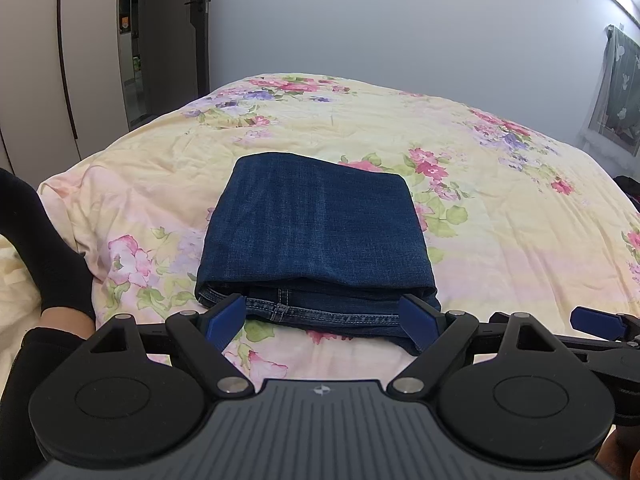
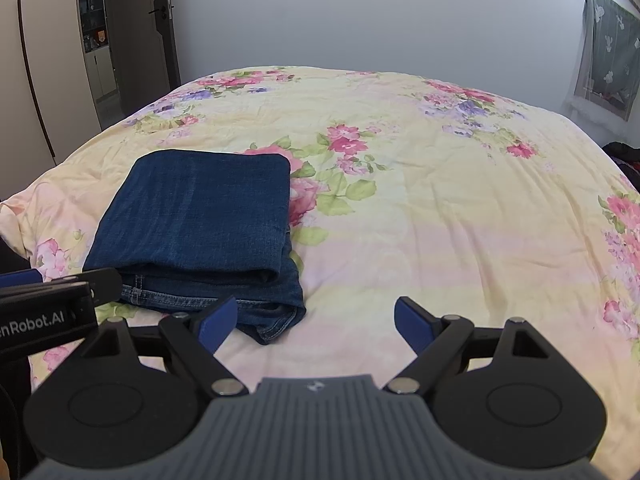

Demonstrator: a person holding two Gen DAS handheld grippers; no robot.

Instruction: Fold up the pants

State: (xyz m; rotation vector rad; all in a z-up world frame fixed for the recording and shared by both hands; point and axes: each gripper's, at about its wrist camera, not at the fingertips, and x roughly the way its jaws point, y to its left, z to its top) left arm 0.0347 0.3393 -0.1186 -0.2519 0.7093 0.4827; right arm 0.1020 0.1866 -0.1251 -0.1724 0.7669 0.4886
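Observation:
Dark blue jeans [image 1: 316, 232] lie folded into a compact rectangle on the floral bedspread [image 1: 500, 208]. My left gripper [image 1: 324, 320] is open and empty, just in front of the fold's near edge, where the waistband seam shows. In the right wrist view the jeans [image 2: 196, 216] sit to the left. My right gripper [image 2: 316, 324] is open and empty over bare bedspread [image 2: 440, 220], its left finger beside the jeans' near right corner. The left gripper's body [image 2: 48, 312] shows at that view's left edge.
The bed fills most of both views, with a grey wall behind. A wardrobe [image 1: 48, 60] and a door [image 1: 172, 32] stand at the far left. A curtain [image 2: 608, 48] hangs at the far right. A person's black-sleeved arm [image 1: 36, 248] is at the left.

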